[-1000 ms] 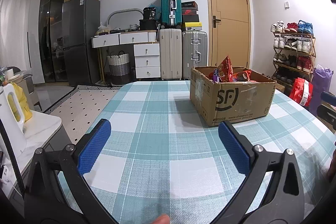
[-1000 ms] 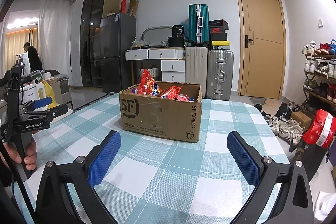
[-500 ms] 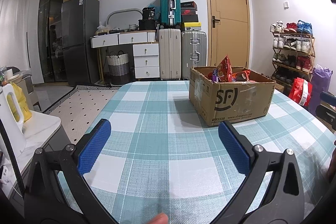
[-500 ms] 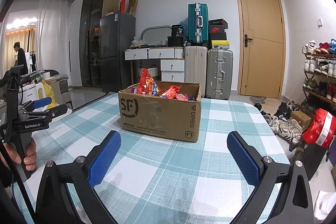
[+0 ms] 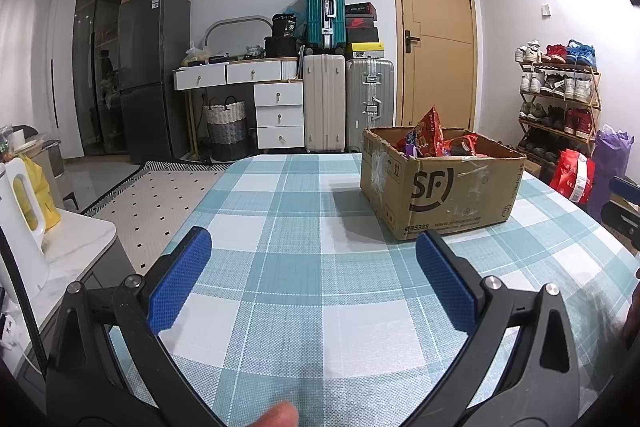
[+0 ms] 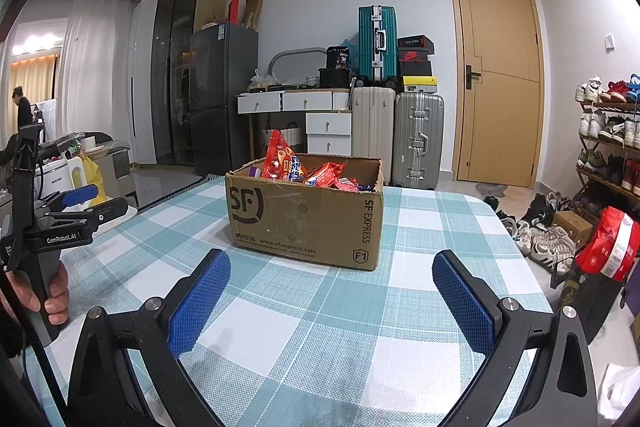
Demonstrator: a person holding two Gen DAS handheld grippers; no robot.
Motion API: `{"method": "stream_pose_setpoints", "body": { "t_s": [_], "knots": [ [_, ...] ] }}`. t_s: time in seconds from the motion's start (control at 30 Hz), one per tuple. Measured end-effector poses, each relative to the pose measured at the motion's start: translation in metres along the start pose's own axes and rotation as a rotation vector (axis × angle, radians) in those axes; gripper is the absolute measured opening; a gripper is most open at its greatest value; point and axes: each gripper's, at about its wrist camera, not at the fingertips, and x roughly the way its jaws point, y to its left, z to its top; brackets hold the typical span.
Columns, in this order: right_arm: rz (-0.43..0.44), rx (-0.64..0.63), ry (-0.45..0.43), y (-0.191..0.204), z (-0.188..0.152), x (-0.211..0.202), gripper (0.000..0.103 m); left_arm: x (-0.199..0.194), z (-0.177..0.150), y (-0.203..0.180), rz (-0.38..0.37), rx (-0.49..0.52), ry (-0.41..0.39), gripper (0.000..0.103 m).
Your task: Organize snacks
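A brown SF Express cardboard box (image 5: 444, 187) (image 6: 306, 217) stands open on the teal-and-white checked tablecloth (image 5: 304, 267) (image 6: 320, 311). Red and blue snack packets (image 5: 428, 137) (image 6: 298, 169) stick up out of it. My left gripper (image 5: 312, 247) is open and empty, low over the table, with the box ahead to its right. My right gripper (image 6: 332, 265) is open and empty, with the box straight ahead, a short way beyond its fingertips. The left gripper also shows in the right wrist view (image 6: 80, 203), held in a hand at the table's left side.
Behind the table stand suitcases (image 5: 326, 107), a white drawer desk (image 5: 276, 95), a grey fridge (image 5: 154, 75) and a wooden door (image 5: 434, 39). A shoe rack (image 5: 560, 95) and red bags (image 6: 610, 247) are on the right. A white counter with a kettle (image 5: 24, 211) is on the left.
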Motion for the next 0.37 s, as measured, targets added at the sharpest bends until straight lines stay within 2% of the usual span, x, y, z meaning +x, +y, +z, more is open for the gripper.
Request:
{"method": "stream_pose_setpoints", "body": {
  "t_s": [0.37],
  "knots": [
    [0.000,0.000,0.001,-0.0001,0.0003,0.0000,0.103,0.0012,0.0007,-0.0004,-0.007,-0.009,-0.001,0.102]
  ]
}}
